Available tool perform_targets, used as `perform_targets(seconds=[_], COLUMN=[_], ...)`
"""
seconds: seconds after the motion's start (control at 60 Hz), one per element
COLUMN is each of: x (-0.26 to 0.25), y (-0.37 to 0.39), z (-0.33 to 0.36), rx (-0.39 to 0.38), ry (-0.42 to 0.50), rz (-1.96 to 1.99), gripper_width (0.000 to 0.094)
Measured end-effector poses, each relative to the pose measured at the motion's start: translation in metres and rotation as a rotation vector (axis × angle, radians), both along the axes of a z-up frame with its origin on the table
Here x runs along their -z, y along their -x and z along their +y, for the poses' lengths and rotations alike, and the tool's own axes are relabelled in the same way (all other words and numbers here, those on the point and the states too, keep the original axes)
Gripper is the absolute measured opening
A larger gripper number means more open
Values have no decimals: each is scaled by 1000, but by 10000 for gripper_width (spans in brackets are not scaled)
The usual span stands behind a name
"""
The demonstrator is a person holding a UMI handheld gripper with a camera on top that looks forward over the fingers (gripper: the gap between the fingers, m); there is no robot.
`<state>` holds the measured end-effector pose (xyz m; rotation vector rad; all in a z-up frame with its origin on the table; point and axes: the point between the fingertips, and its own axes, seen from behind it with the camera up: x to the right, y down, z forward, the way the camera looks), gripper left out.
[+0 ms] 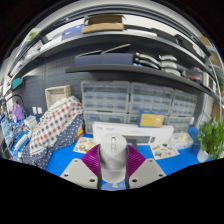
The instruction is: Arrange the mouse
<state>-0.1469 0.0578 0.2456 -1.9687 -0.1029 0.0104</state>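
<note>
While the claw (pixel 113 168) sits low over the blue worktop (pixel 60 160), a white computer mouse (pixel 113 148) is held between its two fingers. Both purple pads (pixel 92 158) press against the mouse's flanks, one on each side, so the claw is pinching the mouse rather than merely straddling it.

Mouse: plain white or very pale grey shell, smooth and rounded, longer than wide, pointing away from the claw. A faint centre line runs along the top toward the front; a wheel cannot be made out. No cable can be seen. Whether the underside touches the worktop or is lifted off it cannot be told.

Just beyond the mouse stands a white rectangular box (pixel 118 129) with a flat front face. A yellow box (pixel 151 120) lies behind and to one side of it.

Background: metal shelving (pixel 140 62) carries flat stacked items on its upper tiers, and banks of small clear drawers (pixel 135 100) fill the level below. A green potted plant (pixel 211 136) stands at one end of the worktop. At the other end is a person in a plaid shirt (pixel 55 122), close to the worktop edge.
</note>
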Motion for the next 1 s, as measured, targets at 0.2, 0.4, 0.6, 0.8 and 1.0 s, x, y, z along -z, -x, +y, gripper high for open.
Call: perform_targets(seconds=[0.2,0.4,0.6,0.8,1.0], x=[101,202,254,255,253], y=[-66,-66,-50,-50,-51], z=[-25,-53,-73,-71,-78], rx=[65,71,74,123,97], ry=[179,354,424,385,460], rz=[6,34,33,51,8], gripper_width=[327,325,364,457,838])
